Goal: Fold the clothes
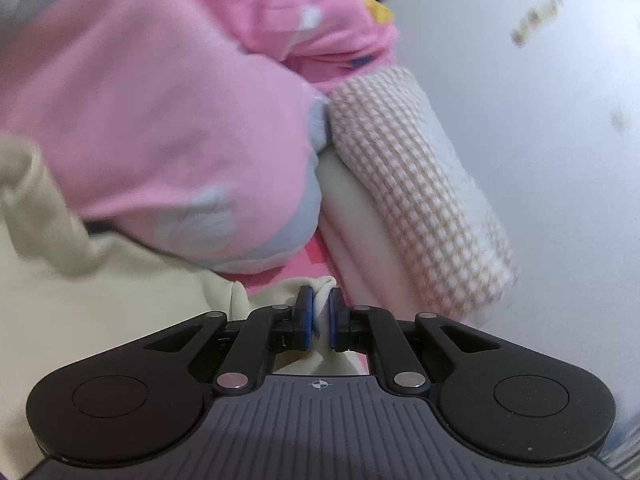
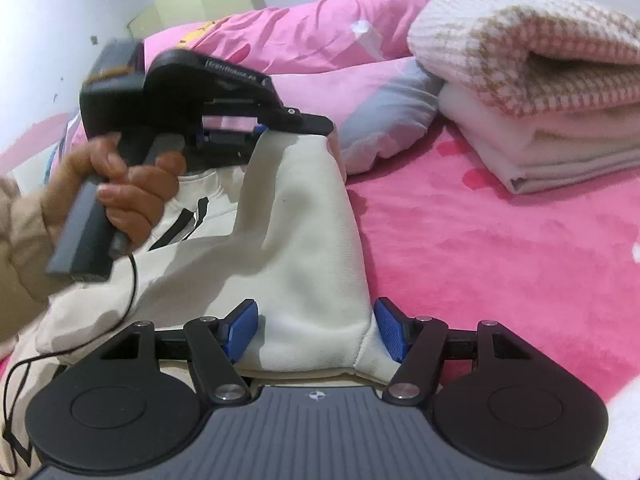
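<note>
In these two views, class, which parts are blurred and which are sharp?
Left wrist view: the pink quilt and checked blanket smear, while the left gripper stays crisp. Right wrist view: the person's hand blurs; the cream garment looks sharp.

One cream garment [image 2: 296, 240], two grippers [image 2: 316, 332]

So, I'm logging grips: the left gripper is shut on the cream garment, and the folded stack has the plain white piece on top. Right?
Not quite. The left gripper is shut on the cream garment, but the right wrist view shows the checked knit topping the folded stack.
</note>
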Demonstrator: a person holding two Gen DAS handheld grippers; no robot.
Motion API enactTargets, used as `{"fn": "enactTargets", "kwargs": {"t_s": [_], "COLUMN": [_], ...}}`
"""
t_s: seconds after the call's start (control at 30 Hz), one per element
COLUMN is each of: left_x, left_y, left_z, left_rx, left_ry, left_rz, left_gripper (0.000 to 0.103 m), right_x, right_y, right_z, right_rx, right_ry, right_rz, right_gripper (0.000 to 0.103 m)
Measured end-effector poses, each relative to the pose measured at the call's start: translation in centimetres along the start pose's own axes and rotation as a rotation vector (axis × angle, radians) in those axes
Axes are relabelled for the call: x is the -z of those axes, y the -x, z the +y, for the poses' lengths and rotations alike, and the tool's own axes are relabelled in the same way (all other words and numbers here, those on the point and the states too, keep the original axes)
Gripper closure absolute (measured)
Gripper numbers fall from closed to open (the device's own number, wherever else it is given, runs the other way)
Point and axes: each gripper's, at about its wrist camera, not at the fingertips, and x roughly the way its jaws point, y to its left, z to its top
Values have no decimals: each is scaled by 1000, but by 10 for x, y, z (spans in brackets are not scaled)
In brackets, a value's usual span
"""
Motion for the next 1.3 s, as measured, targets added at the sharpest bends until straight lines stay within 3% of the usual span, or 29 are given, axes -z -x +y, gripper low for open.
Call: {"fn": "enactTargets", "kwargs": {"t_s": [0.1,0.17,0.27,0.4,0.57,0.7,0.8,0.97,1.1,1.2,1.23,1.3], "left_x": [-2,-5,-16,-22,-15,15,45,101,140,147,147,155], "left_y": [1,7,15,46,121,210,259,303,315,307,312,346], "left_z": [18,25,40,34,26,22,28,49,64,60,51,33], "left_rx": [34,22,20,-51,-74,-118,-203,-369,-442,-563,-607,-615], "left_ry": [129,204,332,282,208,143,116,75,21,-46,-86,-159], "left_rz": [-48,-145,-183,-191,-246,-338,-374,-348,-306,-188,-177,-231], "left_gripper": [95,95,93,89,73,67,52,36,35,36,37,36], "right_x": [0,0,-1,-2,-3,-2,-1,0,8,18,21,24], "right_y": [1,0,0,-1,3,15,24,39,51,59,62,61], "right_z": [-4,-4,-5,-10,-14,-21,-27,-30,-23,-15,-12,-8], "right_rx": [-12,-16,-26,-46,-45,33,60,68,94,79,74,75], "right_ry": [-24,-30,-34,-57,-97,-145,-197,-231,-222,-225,-226,-222], "right_rz": [-4,-1,2,4,-9,-60,-96,-178,-242,-283,-297,-300], "right_gripper": [35,34,32,30,30,27,20,10,6,1,0,0]}}
